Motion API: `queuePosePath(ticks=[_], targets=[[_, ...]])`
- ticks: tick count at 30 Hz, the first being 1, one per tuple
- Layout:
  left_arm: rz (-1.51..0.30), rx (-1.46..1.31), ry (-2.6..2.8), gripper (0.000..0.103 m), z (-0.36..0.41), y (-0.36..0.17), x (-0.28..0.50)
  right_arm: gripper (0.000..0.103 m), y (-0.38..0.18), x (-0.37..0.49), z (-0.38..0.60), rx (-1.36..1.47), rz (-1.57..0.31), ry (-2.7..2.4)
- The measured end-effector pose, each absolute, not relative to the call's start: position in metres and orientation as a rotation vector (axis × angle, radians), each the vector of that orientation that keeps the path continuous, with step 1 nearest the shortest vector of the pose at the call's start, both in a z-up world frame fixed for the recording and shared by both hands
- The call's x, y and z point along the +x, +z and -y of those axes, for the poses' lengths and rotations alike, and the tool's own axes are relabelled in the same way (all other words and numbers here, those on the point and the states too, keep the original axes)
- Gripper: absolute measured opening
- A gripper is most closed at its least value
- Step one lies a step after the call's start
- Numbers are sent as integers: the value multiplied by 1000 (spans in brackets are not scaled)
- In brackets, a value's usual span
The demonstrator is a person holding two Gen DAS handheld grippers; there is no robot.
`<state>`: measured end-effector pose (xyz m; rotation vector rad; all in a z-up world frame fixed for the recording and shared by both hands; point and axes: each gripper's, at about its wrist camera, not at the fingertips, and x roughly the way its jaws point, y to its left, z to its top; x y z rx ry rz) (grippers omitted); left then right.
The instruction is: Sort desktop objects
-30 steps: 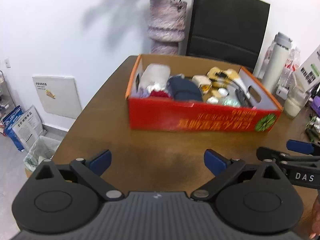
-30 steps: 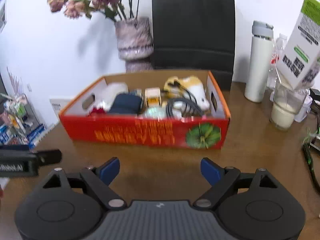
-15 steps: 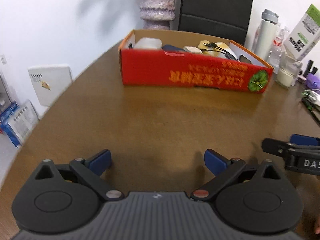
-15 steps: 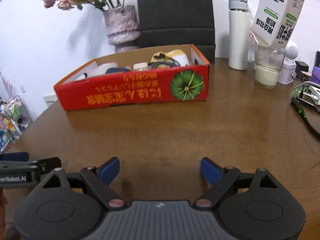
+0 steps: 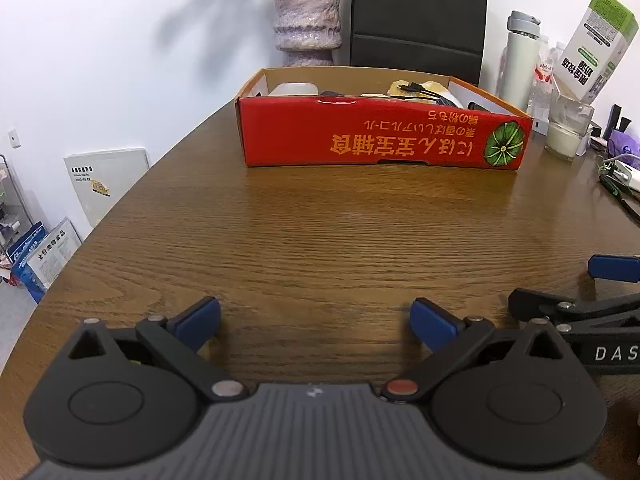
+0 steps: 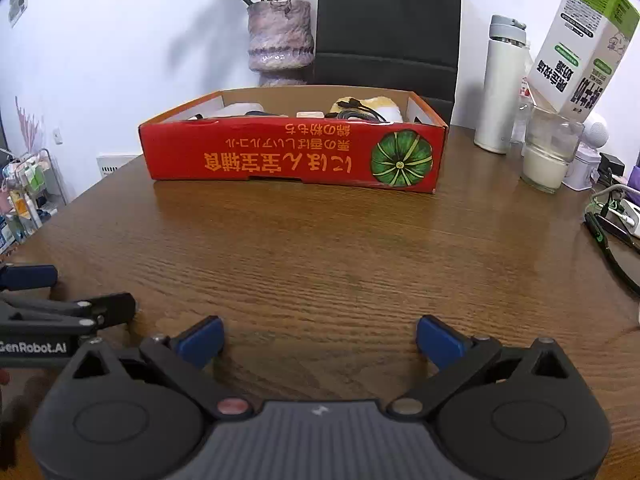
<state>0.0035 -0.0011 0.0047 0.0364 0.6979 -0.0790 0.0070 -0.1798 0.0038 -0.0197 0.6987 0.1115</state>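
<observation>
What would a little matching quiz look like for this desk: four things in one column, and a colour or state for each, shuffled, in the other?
Things:
1. cardboard box
2. glass
3. paper bag
4. right gripper

Descriptions:
A. black, standing against the wall
B. open, nothing between its fingers
C. red outside, pumpkin picture
D. partly full of a white drink

Pairs: 1-C, 2-D, 3-A, 4-B

left gripper (image 5: 315, 320): I see it lower and further back from red box (image 5: 380, 136)
right gripper (image 6: 320, 338): same retreat, jaws just opened wider, nothing between
box contents: now mostly hidden behind front wall
</observation>
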Motion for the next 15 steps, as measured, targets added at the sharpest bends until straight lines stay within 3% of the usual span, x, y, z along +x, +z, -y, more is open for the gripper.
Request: queuePosePath(ticks=[15], targets=[[-698,33,-80,103,2,4,-2,103,4,4,182,-20,-700,109]])
